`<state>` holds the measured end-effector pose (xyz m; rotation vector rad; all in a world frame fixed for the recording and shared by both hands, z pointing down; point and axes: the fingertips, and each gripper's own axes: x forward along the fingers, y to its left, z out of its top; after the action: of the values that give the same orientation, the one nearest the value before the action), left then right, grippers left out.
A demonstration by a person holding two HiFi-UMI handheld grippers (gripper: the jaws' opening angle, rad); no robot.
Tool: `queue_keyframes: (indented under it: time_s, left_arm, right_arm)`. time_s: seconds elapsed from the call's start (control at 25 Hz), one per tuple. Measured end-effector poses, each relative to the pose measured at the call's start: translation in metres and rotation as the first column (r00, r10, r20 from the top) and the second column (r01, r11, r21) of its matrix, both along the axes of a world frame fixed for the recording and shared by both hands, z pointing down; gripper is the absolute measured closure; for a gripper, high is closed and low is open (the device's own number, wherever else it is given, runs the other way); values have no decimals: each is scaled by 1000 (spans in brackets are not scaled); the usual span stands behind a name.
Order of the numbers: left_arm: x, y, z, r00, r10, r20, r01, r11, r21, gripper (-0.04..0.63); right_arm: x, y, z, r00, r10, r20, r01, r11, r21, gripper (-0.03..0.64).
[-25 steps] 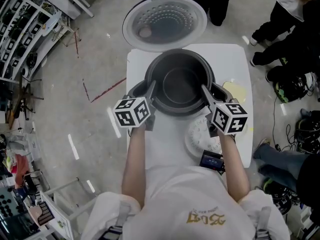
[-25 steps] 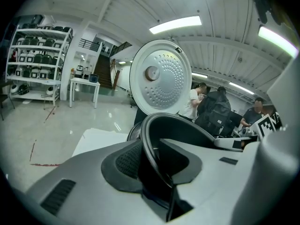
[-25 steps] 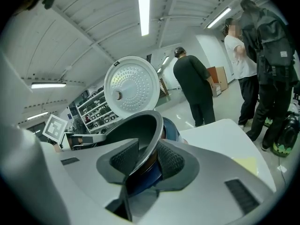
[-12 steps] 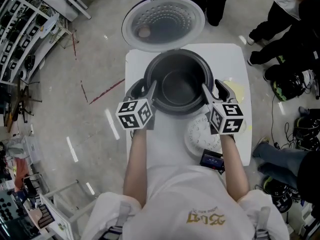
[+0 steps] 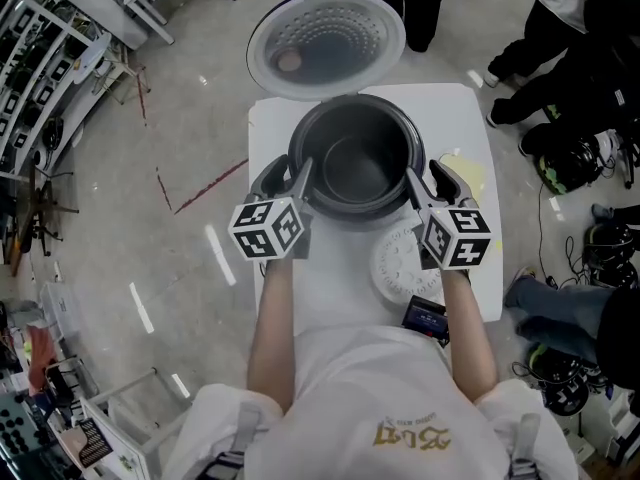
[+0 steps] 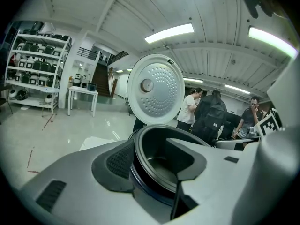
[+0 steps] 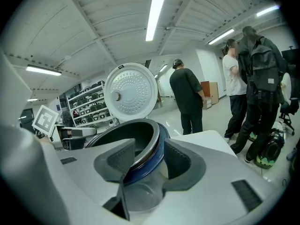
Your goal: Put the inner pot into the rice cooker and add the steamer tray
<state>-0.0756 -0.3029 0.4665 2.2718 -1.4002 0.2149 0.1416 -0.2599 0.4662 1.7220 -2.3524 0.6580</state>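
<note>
The dark inner pot [image 5: 355, 168] sits inside the rice cooker [image 7: 158, 159], whose round white lid [image 5: 325, 43] stands open behind it. My left gripper [image 5: 287, 173] straddles the pot's left rim [image 6: 140, 165] and is open, one pad outside and one inside. My right gripper [image 5: 430, 178] straddles the right rim [image 7: 149, 144] the same way, also open. Both pairs of jaws have just spread off the rim, then eased back a little. No pad presses on the rim that passes between them. The white perforated steamer tray [image 5: 400, 266] lies flat on the table, below my right gripper.
The cooker stands on a small white table [image 5: 470, 118]. A pale yellow patch [image 5: 468, 180] and a black device [image 5: 425, 316] lie on its right side. People stand beyond the table at the upper right [image 5: 560, 38]. Shelving [image 5: 40, 78] lines the left.
Both grippers' jaws have spread apart on the pot's rim. The hands have stayed where they were, and the pot rests in the cooker.
</note>
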Motion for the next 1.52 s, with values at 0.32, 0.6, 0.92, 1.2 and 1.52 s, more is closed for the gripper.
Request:
queue_keyframes:
  time_s: [0.32, 0.6, 0.92, 1.2, 1.52]
  left_arm:
    - [0, 35, 0, 996, 73, -56, -74, 997, -12, 382]
    - [7, 72, 6, 984, 157, -80, -160, 987, -30, 385]
    - [6, 106, 19, 968, 214, -128, -223, 973, -65, 382]
    - [-3, 145, 46, 944, 268, -195, -298, 943, -147, 382]
    - [21, 178, 64, 901, 390, -191, -421, 891, -170, 396]
  right_arm:
    - [9, 39, 4, 995, 94, 21, -93, 995, -27, 428]
    - [10, 84, 9, 985, 169, 19, -168, 985, -46, 425]
    - [3, 133, 22, 972, 231, 31, -228, 970, -89, 419]
    - [-13, 188, 42, 950, 311, 28, -304, 941, -146, 416]
    - [-6, 244, 56, 913, 408, 10, -399, 897, -188, 411]
